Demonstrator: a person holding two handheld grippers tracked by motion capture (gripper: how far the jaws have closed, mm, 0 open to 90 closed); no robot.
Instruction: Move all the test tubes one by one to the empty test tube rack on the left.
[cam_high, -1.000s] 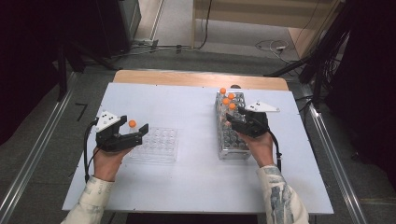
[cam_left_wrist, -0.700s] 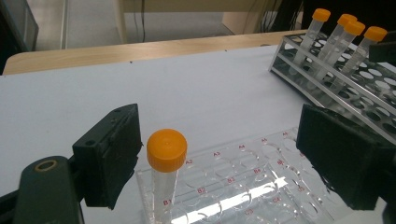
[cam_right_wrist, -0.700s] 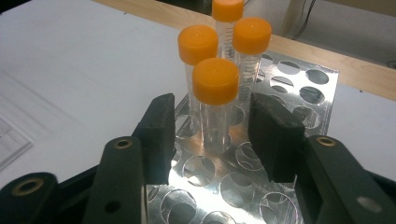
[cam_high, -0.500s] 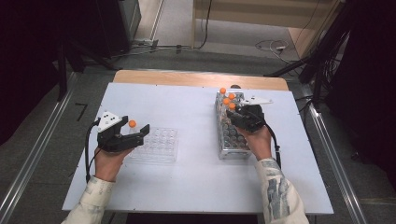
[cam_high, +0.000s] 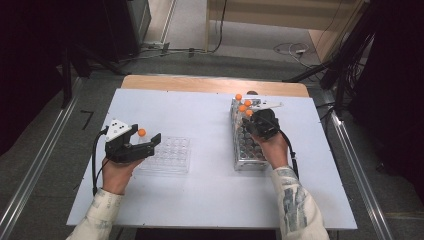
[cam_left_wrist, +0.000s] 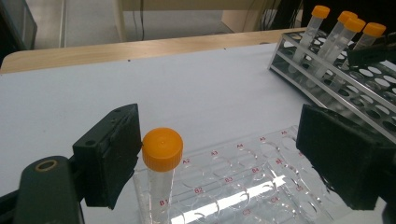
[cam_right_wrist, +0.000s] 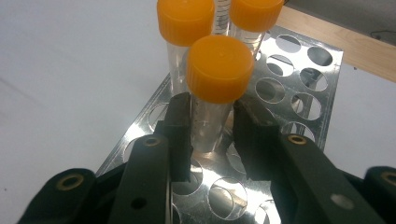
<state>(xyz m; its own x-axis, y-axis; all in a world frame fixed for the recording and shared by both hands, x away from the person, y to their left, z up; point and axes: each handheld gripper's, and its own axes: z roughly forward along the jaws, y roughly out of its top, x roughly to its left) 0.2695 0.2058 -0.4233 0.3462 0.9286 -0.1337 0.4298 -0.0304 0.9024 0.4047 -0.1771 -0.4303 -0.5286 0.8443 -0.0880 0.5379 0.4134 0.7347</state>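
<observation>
Nearest us, between our left gripper's (cam_left_wrist: 224, 163) wide-apart jaws, a capped tube (cam_left_wrist: 161, 177) stands in the clear tray (cam_left_wrist: 252, 182) at red-lettered B1. Farther off, our right gripper (cam_right_wrist: 212, 135), jaws just closing, pinches a rack tube (cam_right_wrist: 212, 88); tilted pulling could jam it in the metal rack (cam_right_wrist: 299, 60).

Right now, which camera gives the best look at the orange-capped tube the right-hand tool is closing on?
The right gripper view: the tube stands large between the right tool, whose jaws have just been closing on it. The high view shows a small orange cap; the left gripper view shows it far off in the metal rack.
</observation>
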